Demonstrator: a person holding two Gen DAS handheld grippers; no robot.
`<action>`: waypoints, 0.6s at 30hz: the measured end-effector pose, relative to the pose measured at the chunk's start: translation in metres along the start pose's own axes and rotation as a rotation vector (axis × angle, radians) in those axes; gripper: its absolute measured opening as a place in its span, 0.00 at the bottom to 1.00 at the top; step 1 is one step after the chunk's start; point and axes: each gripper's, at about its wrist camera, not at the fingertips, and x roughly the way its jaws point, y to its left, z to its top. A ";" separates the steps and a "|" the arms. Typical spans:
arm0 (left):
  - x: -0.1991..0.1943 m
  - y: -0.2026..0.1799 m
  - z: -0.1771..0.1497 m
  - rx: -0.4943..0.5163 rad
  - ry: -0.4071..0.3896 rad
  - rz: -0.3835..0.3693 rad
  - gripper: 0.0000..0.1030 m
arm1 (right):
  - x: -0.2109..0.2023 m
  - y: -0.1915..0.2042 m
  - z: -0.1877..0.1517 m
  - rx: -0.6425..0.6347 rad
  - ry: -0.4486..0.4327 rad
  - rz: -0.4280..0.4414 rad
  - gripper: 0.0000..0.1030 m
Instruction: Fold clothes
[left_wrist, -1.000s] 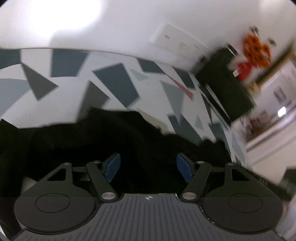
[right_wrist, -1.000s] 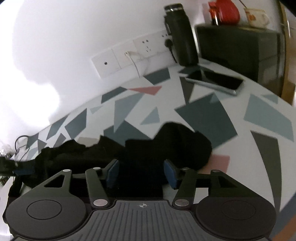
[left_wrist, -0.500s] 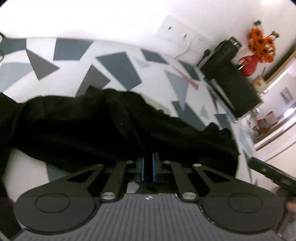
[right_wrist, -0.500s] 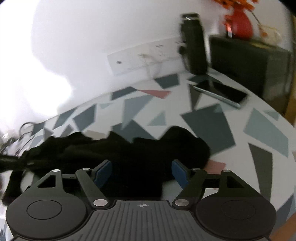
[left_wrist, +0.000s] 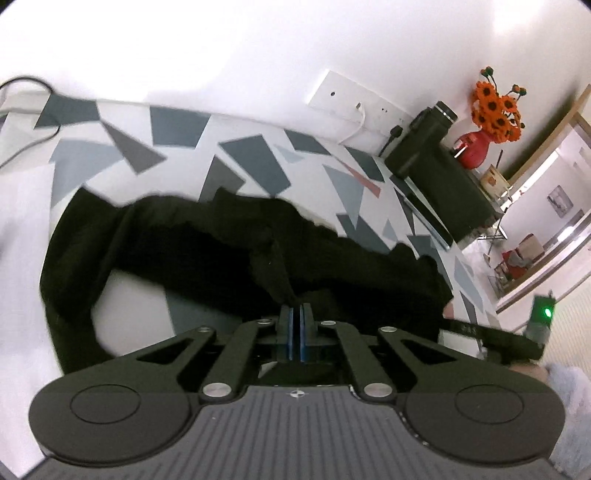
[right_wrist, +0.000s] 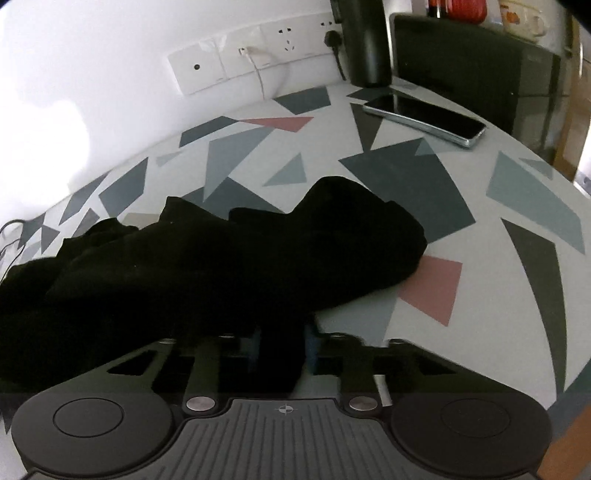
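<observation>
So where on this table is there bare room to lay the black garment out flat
The widest bare stretch of table lies right of the black garment, between it and the phone. Another bare strip runs behind the garment toward the wall sockets. It is crowded in the far right corner: the phone, a dark flask and a black box.

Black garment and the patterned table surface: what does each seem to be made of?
Black garment: soft matte fabric, possibly knit; it bunches in limp folds without shine. Table surface: smooth, likely a printed cover or laminate with flat geometric shapes and a faint sheen; which one is unclear.
</observation>
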 end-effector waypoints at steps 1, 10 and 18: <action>-0.002 -0.001 -0.006 0.001 0.009 -0.013 0.03 | -0.001 0.001 0.001 0.023 0.009 -0.001 0.05; -0.027 0.022 -0.043 -0.038 -0.005 0.035 0.03 | -0.047 0.008 -0.007 0.043 0.015 -0.030 0.05; -0.019 0.044 -0.062 -0.080 0.108 0.157 0.16 | -0.060 0.015 -0.043 0.080 0.083 -0.111 0.20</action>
